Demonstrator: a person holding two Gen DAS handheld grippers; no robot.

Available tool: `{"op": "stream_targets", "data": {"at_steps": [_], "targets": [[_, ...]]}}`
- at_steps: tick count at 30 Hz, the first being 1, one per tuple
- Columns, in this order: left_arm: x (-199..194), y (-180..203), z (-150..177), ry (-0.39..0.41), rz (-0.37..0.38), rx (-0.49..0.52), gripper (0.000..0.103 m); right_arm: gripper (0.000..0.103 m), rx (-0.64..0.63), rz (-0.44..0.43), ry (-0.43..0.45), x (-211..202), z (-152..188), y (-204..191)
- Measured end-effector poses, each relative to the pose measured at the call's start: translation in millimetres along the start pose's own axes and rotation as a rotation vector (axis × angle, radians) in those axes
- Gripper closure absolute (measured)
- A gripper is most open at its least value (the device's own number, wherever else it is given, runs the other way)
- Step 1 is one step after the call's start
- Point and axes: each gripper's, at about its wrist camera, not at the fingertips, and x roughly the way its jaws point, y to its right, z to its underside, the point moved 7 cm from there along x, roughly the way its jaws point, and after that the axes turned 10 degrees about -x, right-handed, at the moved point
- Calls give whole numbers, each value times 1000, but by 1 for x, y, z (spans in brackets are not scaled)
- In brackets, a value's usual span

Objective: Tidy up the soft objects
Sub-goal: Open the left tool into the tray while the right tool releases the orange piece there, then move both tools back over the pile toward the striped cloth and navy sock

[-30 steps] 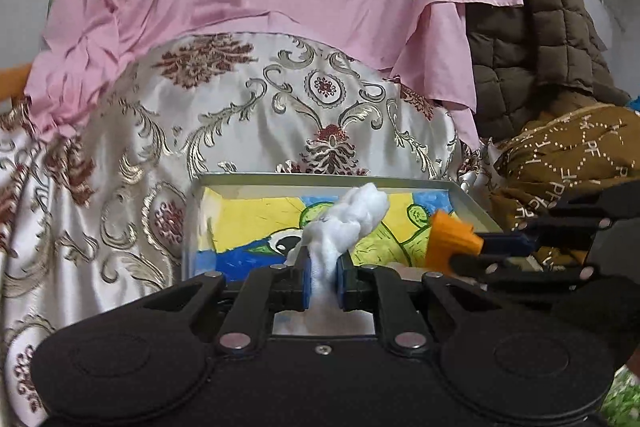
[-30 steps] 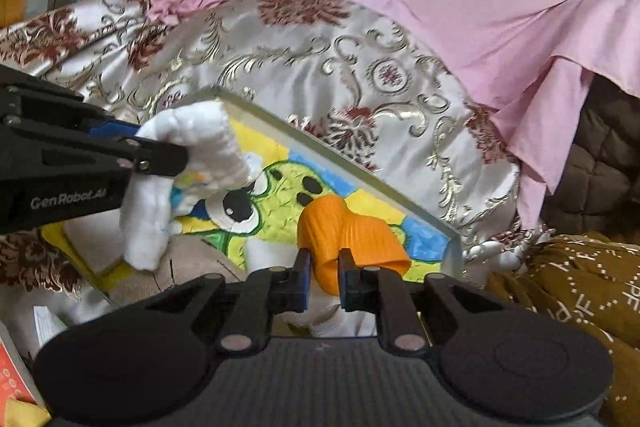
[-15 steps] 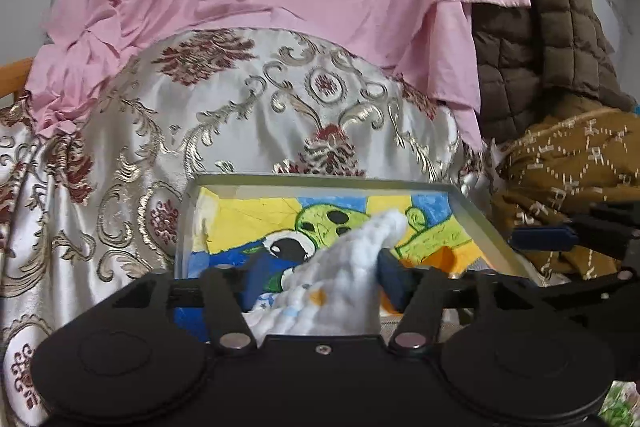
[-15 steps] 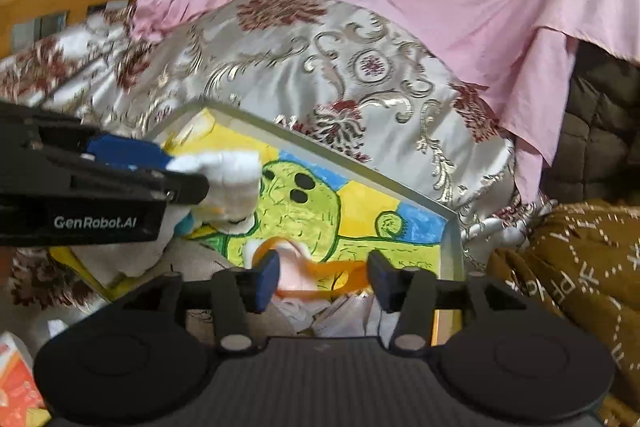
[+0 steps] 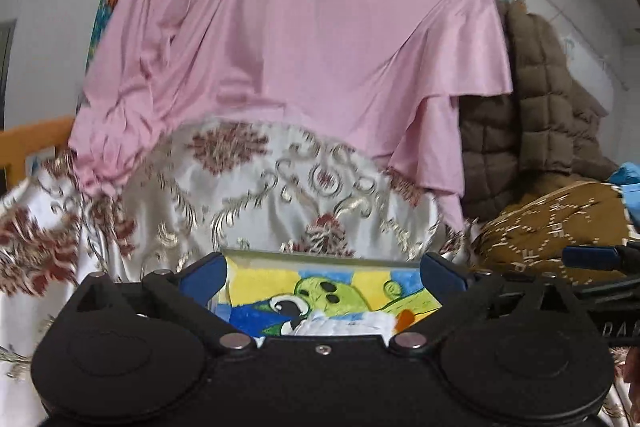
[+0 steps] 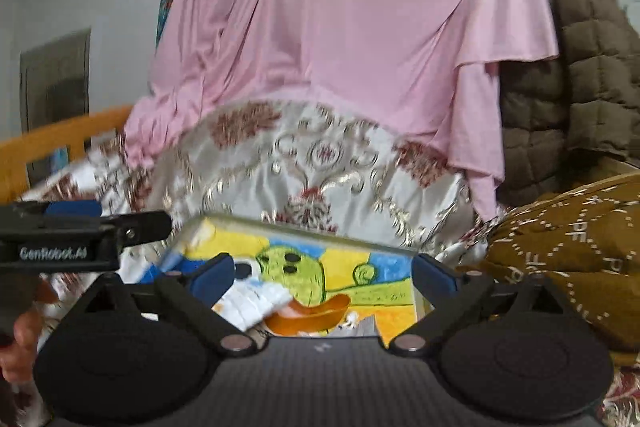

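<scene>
A white quilted cloth (image 6: 256, 301) and an orange soft piece (image 6: 308, 313) lie side by side, touching, in a shallow tray (image 6: 304, 227) whose floor carries a bright cartoon of a green creature on yellow and blue. In the left wrist view the white cloth (image 5: 344, 325) shows just past the camera body, with a sliver of the orange piece (image 5: 404, 319) at its right.

The right claw (image 6: 324, 277) stands wide open above the two items, its blue-padded fingers apart and gripping nothing. The left claw (image 5: 322, 277) is likewise spread wide and empty over the tray (image 5: 320, 255); seen from the right wrist camera, it reaches in from the left edge, level with the tray's near corner.

The tray rests on a silvery bedspread (image 5: 248, 203) patterned with gold scrolls and dark red medallions. A pink sheet (image 5: 296, 47) drapes over the mound behind it. To the right sit a brown quilted jacket (image 5: 532, 131) and a mustard fabric with white dotted markings (image 6: 572, 247). An orange wooden rail (image 6: 60, 143) runs along the left.
</scene>
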Motion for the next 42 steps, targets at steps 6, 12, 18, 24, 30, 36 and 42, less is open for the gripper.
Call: {"op": "stream_targets", "data": {"at_steps": [6, 12, 18, 24, 30, 36, 42], "targets": [[-52, 13, -5, 41, 21, 25, 1, 0, 53, 41, 91, -58, -7, 3], [-95, 14, 4, 45, 9, 44, 1, 0, 92, 77, 124, -107, 1, 3], [-134, 2, 30, 35, -2, 54, 1, 0, 99, 105, 135, -146, 22, -8], [-161, -9, 74, -24, -13, 83, 1, 0, 95, 146, 107, -175, 59, -21], [-176, -13, 120, -91, -54, 180, 1, 0, 150, 169, 7, -184, 108, -31], [-190, -15, 157, -156, -78, 231, 1, 0, 173, 166, -95, -191, 153, -39], [-193, -21, 172, -196, -105, 224, 1, 0, 147, 143, -156, -196, 173, -50]]}}
